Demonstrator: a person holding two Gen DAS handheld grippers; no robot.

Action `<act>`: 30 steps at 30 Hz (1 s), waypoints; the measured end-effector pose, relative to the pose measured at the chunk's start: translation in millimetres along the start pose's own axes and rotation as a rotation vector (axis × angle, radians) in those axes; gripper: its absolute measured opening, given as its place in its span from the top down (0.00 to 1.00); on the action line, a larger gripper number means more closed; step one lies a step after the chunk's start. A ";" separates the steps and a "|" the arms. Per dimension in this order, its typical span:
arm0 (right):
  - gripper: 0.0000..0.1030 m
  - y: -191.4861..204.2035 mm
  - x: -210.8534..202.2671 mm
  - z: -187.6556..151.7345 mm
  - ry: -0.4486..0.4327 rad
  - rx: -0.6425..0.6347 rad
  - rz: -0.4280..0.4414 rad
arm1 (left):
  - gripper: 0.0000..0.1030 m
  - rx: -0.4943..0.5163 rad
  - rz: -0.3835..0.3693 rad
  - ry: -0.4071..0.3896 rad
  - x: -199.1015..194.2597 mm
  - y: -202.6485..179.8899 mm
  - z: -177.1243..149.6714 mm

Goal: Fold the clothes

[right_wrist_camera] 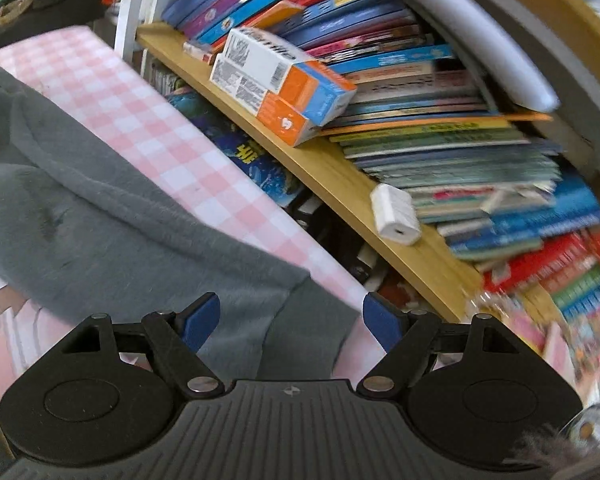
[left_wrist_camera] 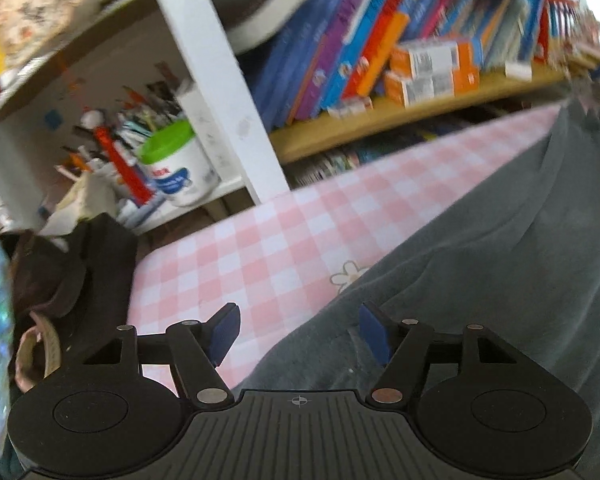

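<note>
- Grey fleece garment (left_wrist_camera: 480, 248) lies spread on the pink-and-white checked bench (left_wrist_camera: 268, 240), its long axis running along the bench's far edge, parallel to the wooden bookshelf (right_wrist_camera: 340, 176) behind.
- We hold the left gripper (left_wrist_camera: 298, 334) with jaws apart over the garment's edge, nothing between the pads.
- Our right gripper (right_wrist_camera: 292, 320) also stands apart, above a corner of the cloth, empty.
- Risk, as we judge it: pinching only one layer, or dragging cloth off the far edge towards the shelf, would skew the fold.

Grey garment (left_wrist_camera: 480, 260), rumpled, on checked cloth
</note>
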State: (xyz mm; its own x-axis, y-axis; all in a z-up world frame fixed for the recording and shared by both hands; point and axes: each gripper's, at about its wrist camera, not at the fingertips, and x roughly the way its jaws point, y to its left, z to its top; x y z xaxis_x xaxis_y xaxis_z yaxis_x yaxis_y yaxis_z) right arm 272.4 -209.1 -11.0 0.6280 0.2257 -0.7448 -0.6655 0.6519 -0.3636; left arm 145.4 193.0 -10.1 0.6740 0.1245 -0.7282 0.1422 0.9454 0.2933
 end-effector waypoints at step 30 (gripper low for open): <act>0.81 -56.5 -74.5 -42.1 -0.250 0.410 0.214 | 0.98 -0.265 -0.288 -0.242 -60.7 45.3 -11.4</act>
State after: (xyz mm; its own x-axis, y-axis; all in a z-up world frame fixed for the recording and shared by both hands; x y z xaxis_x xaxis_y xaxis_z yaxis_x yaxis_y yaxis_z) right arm 246.2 -293.3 41.4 0.6059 0.5180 -0.6038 -0.6082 0.7908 0.0680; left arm 102.7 231.7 40.3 0.7885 -0.1986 -0.5821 0.1794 0.9795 -0.0912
